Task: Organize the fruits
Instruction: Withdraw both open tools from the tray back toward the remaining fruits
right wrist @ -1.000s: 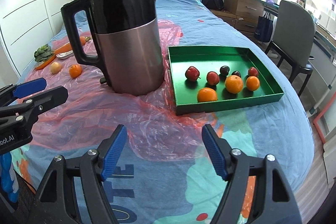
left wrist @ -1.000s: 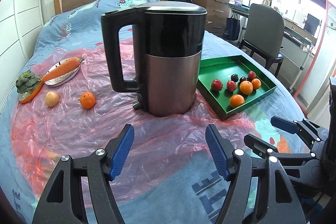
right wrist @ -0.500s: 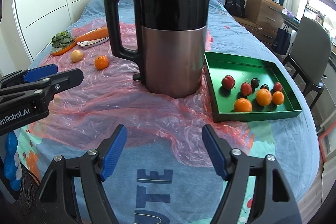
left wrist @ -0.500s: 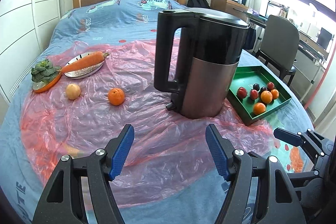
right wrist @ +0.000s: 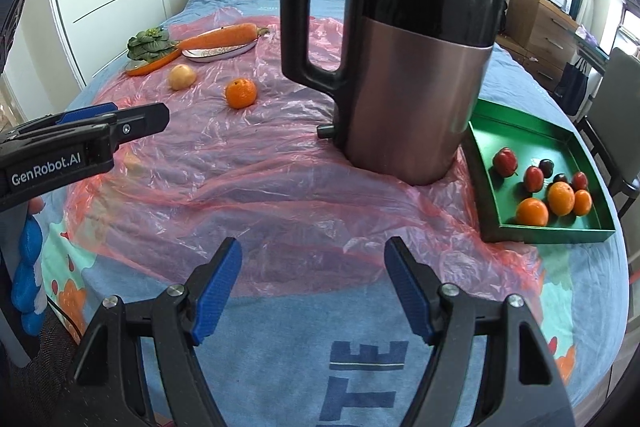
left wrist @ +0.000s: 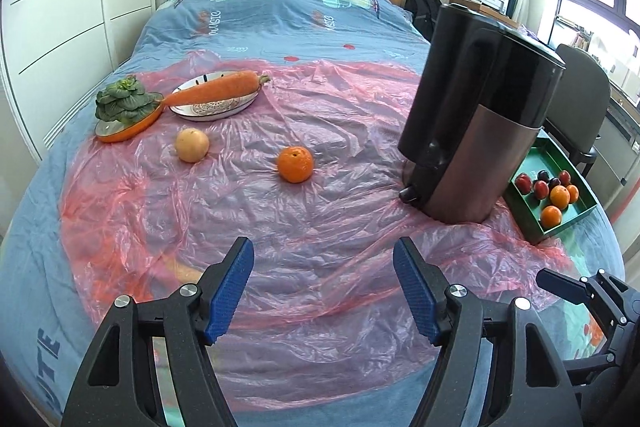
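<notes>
The orange [left wrist: 295, 164] lies ahead and slightly left of the spread, empty left gripper [left wrist: 323, 286], probably nearer it (right gripper [right wrist: 312, 289] likewise spread, empty).

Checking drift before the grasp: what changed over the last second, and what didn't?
Both views swung left: the loose orange and pale fruit now sit ahead of the left tool, with the kettle and green tray off to the right. Nothing grasped or released; both tools stay open and empty, objects unmoved.
</notes>
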